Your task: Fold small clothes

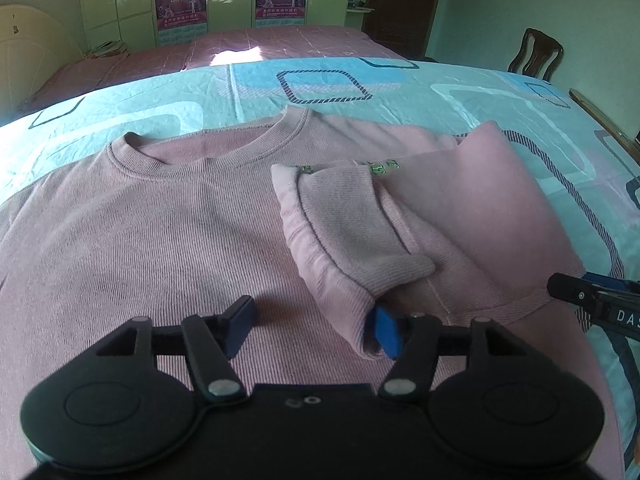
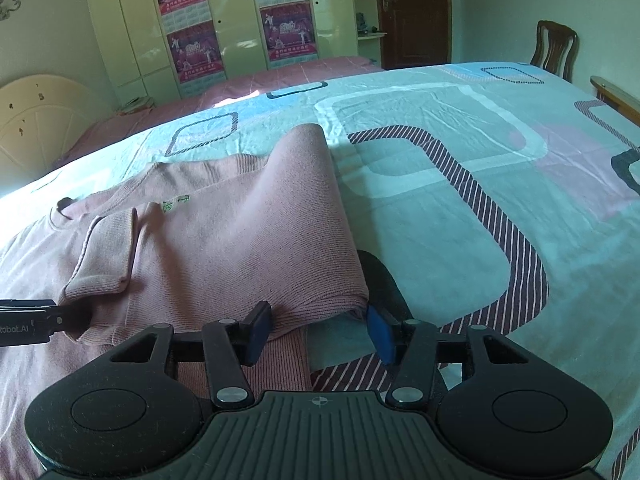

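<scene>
pink sweater (image 1: 152,220) spread flat on a bed sheet (image 1: 400,88) patterned in turquoise with rounded squares, collar (image 1: 208,152) toward the far edge. one side already folded inward over the body, its sleeve (image 1: 344,232) doubled back across the fold, cuff pointing near. small green lettering (image 1: 378,168) just visible at the top of the folded part. left gripper (image 1: 316,328) low over the sweater's near part, jaws spread, the right pad (image 1: 386,332) touching the sleeve's cuff end, the left pad (image 1: 240,324) apart from it over flat knit; no pinch on anything. right gripper (image 2: 318,330) at the sweater's folded edge (seen from its own camera), jaws spread as well, left pad (image 2: 258,332) resting on the fabric just beside the fold's near corner, right pad (image 2: 380,334) off the cloth over the sheet; the corner of the fold lying between the pads, not pressed by both. tip of the right gripper showing at the right edge of the left view, tip of the left one at the left edge of the right view. beyond the sheet, a second bed in pink (image 2: 280,76), pale wardrobe (image 2: 240,20) with posters (image 2: 188,20), dark door (image 2: 412,12), wooden chair (image 2: 556,48).
</scene>
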